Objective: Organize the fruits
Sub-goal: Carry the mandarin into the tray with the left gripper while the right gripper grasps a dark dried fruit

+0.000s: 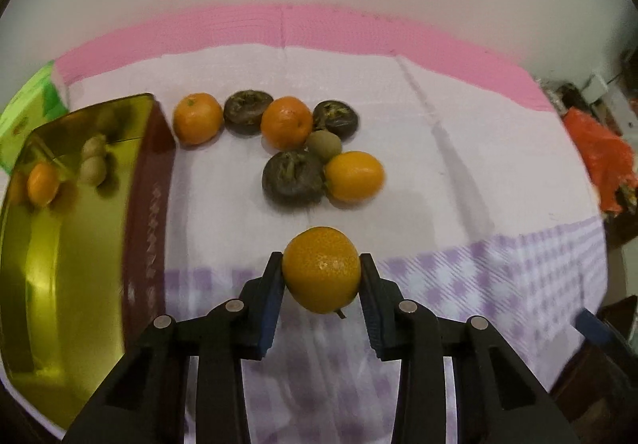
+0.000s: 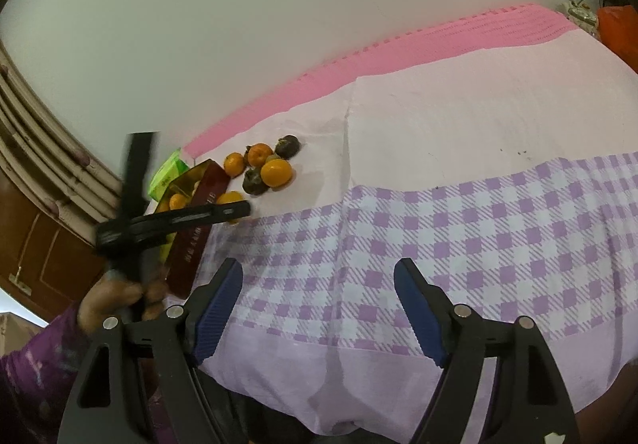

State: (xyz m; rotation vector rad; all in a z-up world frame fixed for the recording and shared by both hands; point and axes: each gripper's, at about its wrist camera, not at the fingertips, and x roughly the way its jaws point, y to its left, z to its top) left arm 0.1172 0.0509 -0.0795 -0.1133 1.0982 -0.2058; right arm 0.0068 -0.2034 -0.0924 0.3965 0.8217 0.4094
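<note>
Orange (image 1: 321,269), round and dimpled, sits pinched between the pads of my left gripper (image 1: 321,274) near the cloth's checked band, I judge for carrying to the gold tin (image 1: 71,244) at left. My right gripper (image 2: 319,284) hangs spread and empty, clear of the fruit pile (image 2: 265,164).

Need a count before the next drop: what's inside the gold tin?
The tin holds one orange and two kiwis, mirrored in its shiny walls. Its near end runs out of frame, so more fruit could sit there.
</note>
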